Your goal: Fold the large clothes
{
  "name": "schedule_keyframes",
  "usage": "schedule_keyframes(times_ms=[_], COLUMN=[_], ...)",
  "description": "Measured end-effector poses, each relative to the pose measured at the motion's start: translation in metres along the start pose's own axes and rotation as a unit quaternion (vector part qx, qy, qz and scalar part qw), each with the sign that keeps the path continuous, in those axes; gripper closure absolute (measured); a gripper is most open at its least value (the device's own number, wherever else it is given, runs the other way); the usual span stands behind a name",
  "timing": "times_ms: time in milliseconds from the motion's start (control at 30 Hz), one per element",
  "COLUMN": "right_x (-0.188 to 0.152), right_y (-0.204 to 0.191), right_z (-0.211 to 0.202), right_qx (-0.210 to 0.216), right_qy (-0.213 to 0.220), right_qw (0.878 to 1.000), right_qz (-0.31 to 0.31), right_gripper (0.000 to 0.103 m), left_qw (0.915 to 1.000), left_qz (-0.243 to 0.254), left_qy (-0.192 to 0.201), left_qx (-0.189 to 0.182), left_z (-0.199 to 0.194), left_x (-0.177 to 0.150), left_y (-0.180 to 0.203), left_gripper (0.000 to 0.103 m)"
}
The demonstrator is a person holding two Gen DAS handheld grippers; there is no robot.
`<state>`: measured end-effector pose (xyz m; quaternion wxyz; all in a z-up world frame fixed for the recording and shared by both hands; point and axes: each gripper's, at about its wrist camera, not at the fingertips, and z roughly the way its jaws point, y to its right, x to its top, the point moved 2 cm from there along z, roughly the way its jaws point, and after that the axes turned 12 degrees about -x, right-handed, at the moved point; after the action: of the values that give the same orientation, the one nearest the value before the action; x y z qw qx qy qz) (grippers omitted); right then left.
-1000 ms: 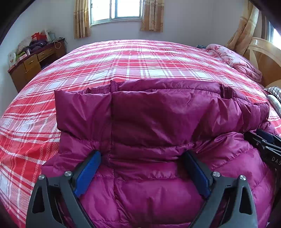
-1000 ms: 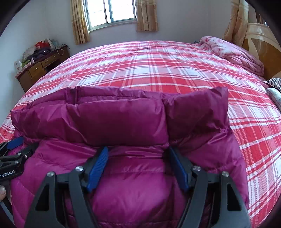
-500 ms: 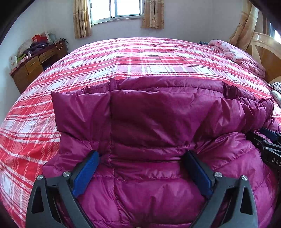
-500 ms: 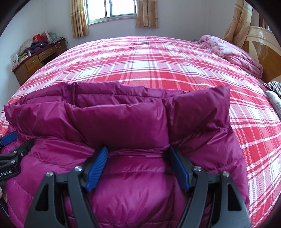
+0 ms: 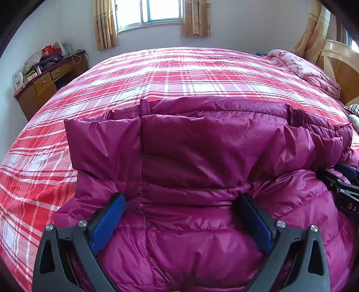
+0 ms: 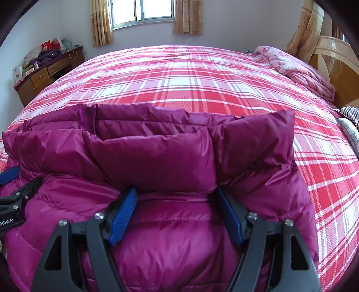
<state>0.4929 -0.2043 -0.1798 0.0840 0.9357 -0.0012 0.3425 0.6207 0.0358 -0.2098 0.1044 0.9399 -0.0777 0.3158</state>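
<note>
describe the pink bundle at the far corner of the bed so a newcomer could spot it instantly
Start at the big bed with the red plaid cover and follow it to its far right corner, beside the wooden headboard. The pale pink floral quilt lies bunched there. Unlike the glossy magenta down jacket near the grippers, it is light pink, patterned and matte.

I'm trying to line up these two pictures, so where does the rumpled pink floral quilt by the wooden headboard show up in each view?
Left wrist view: the rumpled pink floral quilt lies upper right on the red plaid bedspread, beside the wooden headboard.
Right wrist view: the quilt again lies upper right, beside the headboard.
Shared landmark: the curtained window, top centre.
</note>
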Motion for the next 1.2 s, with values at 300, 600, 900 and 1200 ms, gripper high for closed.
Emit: schedule_keyframes(times_ms=[300,600,900,1200], right_x=[0.001,-0.028,-0.043,-0.073], right_y=[-0.014,-0.046,-0.038,-0.041], right_z=[-0.068,-0.048,-0.074,-0.070], right_qx=[0.048,0.012,0.007,-0.006], right_qy=[0.051,0.038,0.058,0.056], right_qw=[0.997,0.999,0.998,0.998], right_qz=[0.025,-0.021,-0.015,-0.025], right_gripper=[0.028,0.028,0.026,0.023], left_qw=[1.0000,1.0000,1.0000,0.9995], left_qz=[0.002,-0.005,-0.005,0.001], left_qy=[0.001,0.005,0.004,-0.011], left_qx=[0.004,-0.003,-0.004,-0.028], left_z=[0.001,-0.002,-0.003,-0.017], left_x=[0.001,0.000,0.000,-0.001], left_y=[0.001,-0.002,-0.002,-0.005], left_gripper=[0.001,0.001,0.001,0.001])
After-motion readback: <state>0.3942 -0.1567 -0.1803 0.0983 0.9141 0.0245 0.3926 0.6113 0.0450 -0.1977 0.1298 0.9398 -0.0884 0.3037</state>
